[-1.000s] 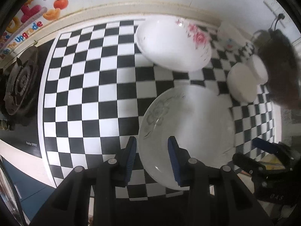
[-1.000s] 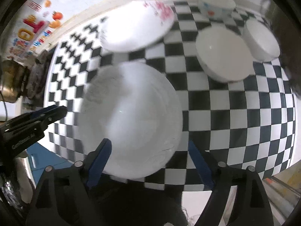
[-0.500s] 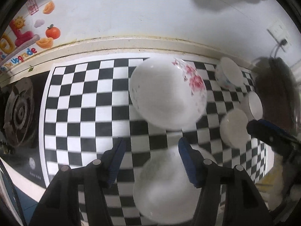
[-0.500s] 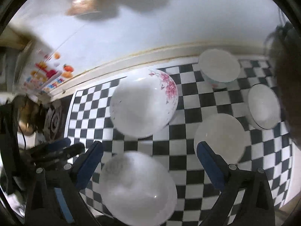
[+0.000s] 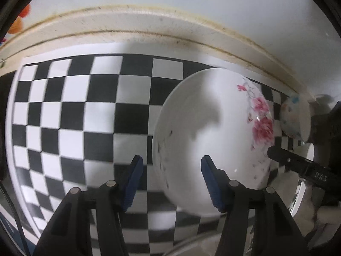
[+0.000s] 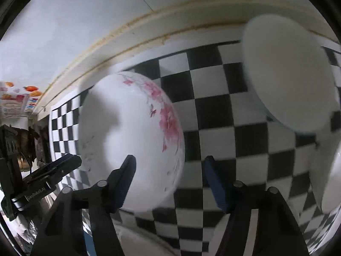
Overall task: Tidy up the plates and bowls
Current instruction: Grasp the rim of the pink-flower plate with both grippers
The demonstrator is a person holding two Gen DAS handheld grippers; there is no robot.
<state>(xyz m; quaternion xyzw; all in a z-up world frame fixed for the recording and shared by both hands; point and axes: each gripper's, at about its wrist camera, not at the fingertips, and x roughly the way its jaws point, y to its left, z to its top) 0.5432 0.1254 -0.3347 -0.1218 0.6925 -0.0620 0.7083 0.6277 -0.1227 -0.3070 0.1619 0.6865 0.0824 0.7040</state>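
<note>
A white plate with pink flowers point(image 5: 213, 138) lies on the black-and-white checkered mat point(image 5: 74, 117) near the back wall. My left gripper point(image 5: 171, 170) points down over the plate's left rim. Its jaws are closing with the rim between the blue pads point(image 5: 133, 181), which do not press on it. In the right wrist view the same plate point(image 6: 127, 138) has its right rim between the closing jaws of my right gripper point(image 6: 169, 170), also without contact. Each gripper shows in the other's view, the right one point(image 5: 298, 166) and the left one point(image 6: 53, 170).
A small bowl with coloured dots point(image 5: 292, 117) stands right of the floral plate. A white bowl point(image 6: 287, 74) and another point(image 6: 326, 170) sit to the right. A plain plate's edge point(image 6: 145, 241) shows at the front. A cream ledge point(image 5: 149, 25) and the wall bound the back.
Both grippers left the plain white plate at the front and moved back and down to the floral plate, which now fills both views. The right jaws have narrowed.
</note>
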